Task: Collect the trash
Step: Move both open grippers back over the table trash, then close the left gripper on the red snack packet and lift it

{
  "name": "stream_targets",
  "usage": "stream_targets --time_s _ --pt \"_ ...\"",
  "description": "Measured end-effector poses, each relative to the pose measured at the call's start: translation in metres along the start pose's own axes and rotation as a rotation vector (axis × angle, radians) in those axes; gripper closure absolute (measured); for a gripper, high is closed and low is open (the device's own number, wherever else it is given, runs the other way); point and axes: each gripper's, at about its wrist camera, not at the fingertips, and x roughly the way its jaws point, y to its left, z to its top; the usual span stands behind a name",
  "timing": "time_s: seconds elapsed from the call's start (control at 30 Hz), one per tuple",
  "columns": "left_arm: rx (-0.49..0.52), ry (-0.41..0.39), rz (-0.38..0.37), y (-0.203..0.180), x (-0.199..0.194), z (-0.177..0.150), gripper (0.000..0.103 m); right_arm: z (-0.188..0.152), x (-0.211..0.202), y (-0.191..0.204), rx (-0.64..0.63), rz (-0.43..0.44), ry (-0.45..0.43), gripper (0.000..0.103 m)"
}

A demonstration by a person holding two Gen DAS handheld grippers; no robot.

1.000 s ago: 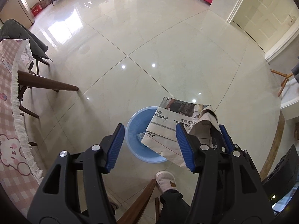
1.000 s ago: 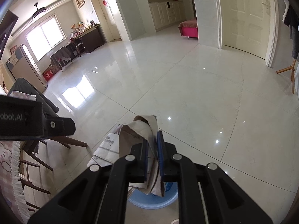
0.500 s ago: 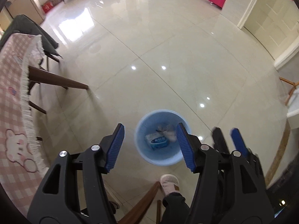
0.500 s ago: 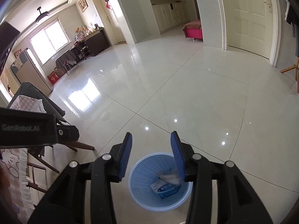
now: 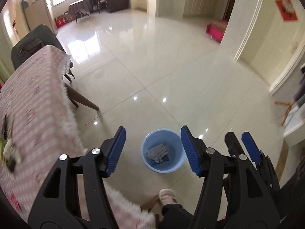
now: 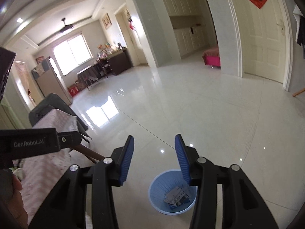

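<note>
Newspaper (image 5: 159, 153) in blue bin (image 5: 146, 143), well below open right claw (image 6: 154, 158).

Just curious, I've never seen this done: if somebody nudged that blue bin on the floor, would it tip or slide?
The blue bin would probably slide: the tiled floor looks glossy. It seems light, thin plastic holding only crumpled paper, so it may tip if pushed near the rim.

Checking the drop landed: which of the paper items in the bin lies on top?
In the blue bin, the crumpled grey newspaper lies on top; the blue-printed packet sits partly beneath it.
</note>
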Motion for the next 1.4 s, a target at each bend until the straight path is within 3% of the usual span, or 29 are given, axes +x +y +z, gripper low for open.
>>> stream_targets --time_s 0.1,0.27,0.53,0.7,0.93,1.1,1.27,1.33,1.4 --pt "-0.041 -0.066 -0.031 0.019 -0.052 -0.021 0.04 0.007 -0.044 0.017 -0.033 0.045 -0.04 0.053" --pt "-0.137 -0.104 -0.087 0.055 -0.112 -0.062 0.039 0.007 -0.11 0.058 -0.112 0.105 -0.078 0.05" --pt "-0.228 -0.146 0.011 0.135 -0.151 -0.119 0.037 -0.019 -0.159 0.133 -0.251 0.187 -0.077 0.046" --pt "-0.266 -0.163 0.179 0.201 -0.161 -0.155 0.035 -0.04 -0.151 0.181 -0.33 0.232 -0.023 0.046" --pt "-0.424 -0.083 0.365 0.305 -0.142 -0.204 0.035 -0.075 -0.128 0.253 -0.423 0.303 0.074 0.046" --pt "-0.503 -0.021 0.359 0.346 -0.127 -0.222 0.035 -0.089 -0.106 0.285 -0.461 0.336 0.13 0.045" --pt "-0.469 0.015 0.346 0.34 -0.106 -0.213 0.035 -0.094 -0.089 0.304 -0.482 0.349 0.164 0.045" --pt "-0.444 0.035 0.349 0.342 -0.096 -0.214 0.045 -0.093 -0.084 0.307 -0.49 0.352 0.171 0.045" --pt "-0.425 0.04 0.355 0.34 -0.093 -0.214 0.063 -0.091 -0.078 0.31 -0.498 0.352 0.178 0.044"
